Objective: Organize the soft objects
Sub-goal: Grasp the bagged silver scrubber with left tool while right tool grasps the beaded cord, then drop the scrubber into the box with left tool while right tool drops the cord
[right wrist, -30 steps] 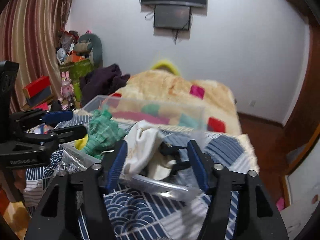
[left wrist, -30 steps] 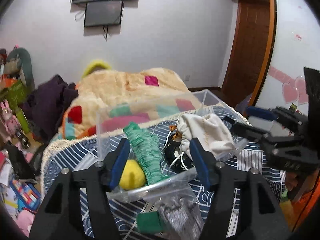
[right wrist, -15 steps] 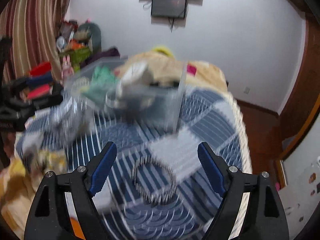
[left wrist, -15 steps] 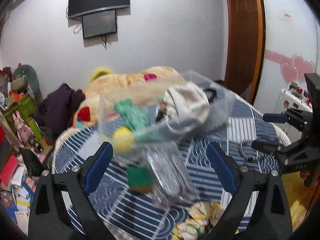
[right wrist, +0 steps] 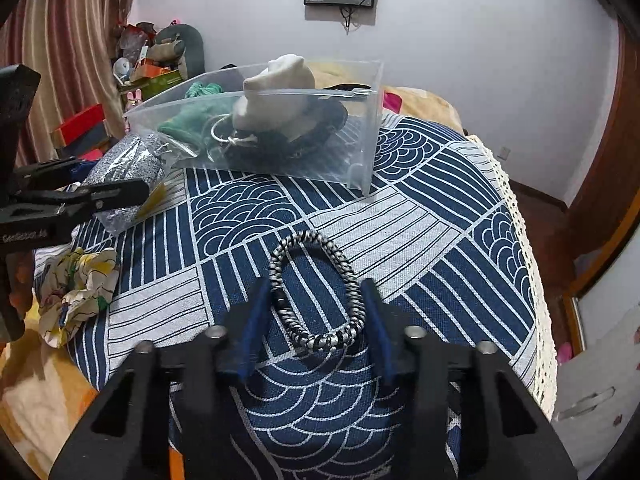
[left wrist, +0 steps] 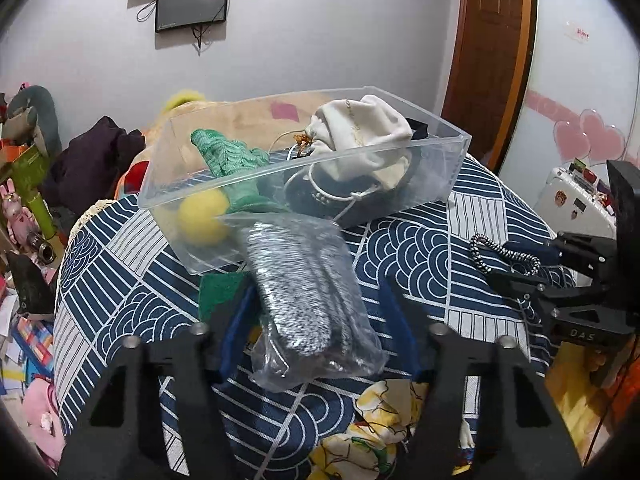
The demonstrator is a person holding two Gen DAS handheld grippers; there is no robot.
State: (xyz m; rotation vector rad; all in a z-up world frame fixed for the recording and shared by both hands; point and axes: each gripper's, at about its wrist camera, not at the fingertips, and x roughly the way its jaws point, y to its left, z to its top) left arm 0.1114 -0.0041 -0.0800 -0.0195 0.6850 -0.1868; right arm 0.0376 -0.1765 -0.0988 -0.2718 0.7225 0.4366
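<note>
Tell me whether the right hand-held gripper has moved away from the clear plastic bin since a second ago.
Yes. The right hand-held gripper has pulled back from the clear plastic bin and now straddles the braided bracelet lying nearer on the patterned cloth.

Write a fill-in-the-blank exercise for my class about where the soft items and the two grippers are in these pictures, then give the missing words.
1. The white drawstring pouch lies inside the clear plastic ____.
2. The left gripper straddles a plastic bag holding ____ knitted fabric.
3. The right gripper has its open fingers on either side of the braided ____.
4. The floral scrunchie lies ____ the clear plastic bin.

Missing words: bin; grey; bracelet; outside
</note>
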